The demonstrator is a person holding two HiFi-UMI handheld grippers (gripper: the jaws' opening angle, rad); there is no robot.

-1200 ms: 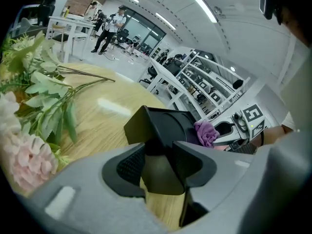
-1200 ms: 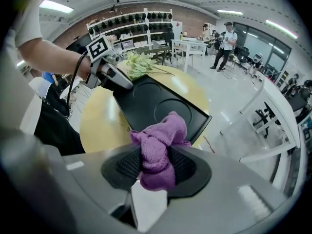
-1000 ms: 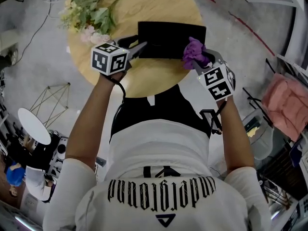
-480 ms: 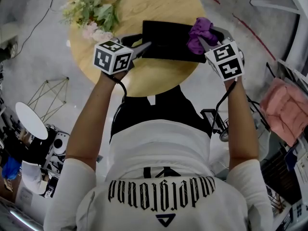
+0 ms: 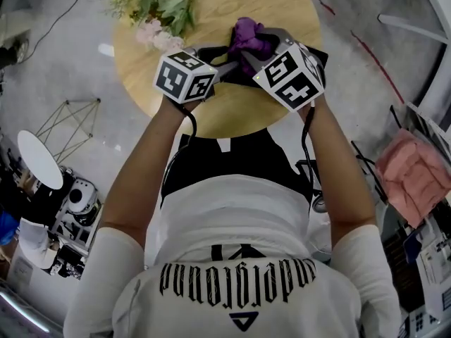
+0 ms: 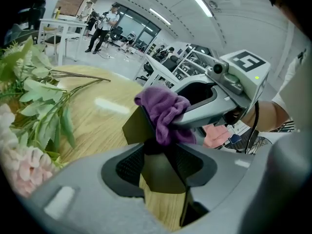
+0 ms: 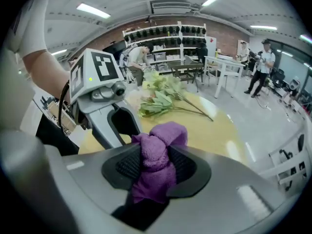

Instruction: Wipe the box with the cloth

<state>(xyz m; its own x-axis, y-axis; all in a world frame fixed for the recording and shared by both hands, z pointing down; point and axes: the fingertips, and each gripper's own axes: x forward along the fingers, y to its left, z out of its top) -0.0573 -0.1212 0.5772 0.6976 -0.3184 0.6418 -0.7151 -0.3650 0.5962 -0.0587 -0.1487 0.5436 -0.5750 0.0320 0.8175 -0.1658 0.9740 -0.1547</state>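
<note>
A black box [image 5: 318, 53] lies on the round wooden table [image 5: 211, 111], mostly hidden under both grippers. My left gripper [image 5: 227, 58] is shut on the box's near left corner; in the left gripper view that corner [image 6: 161, 169] sits between the ribbed pads [image 6: 129, 165]. The right gripper [image 5: 246, 51] is shut on a bunched purple cloth [image 5: 246, 32], which rests over the box's left part, just beyond the left gripper's tips. The cloth [image 7: 163, 135] fills the gap between the right jaws, and it [image 6: 163, 111] hangs at the box's upper edge.
Artificial flowers [image 5: 151, 9] lie on the table's far left, close to the left gripper. A pink cloth [image 5: 416, 182] lies on clutter at the right, off the table. A white round seat [image 5: 39, 160] stands on the floor at left. People stand far off in the room.
The right gripper has carried the purple cloth leftward along the box, from its right end to beside the left gripper, and has rolled. The left gripper keeps its hold in place.
</note>
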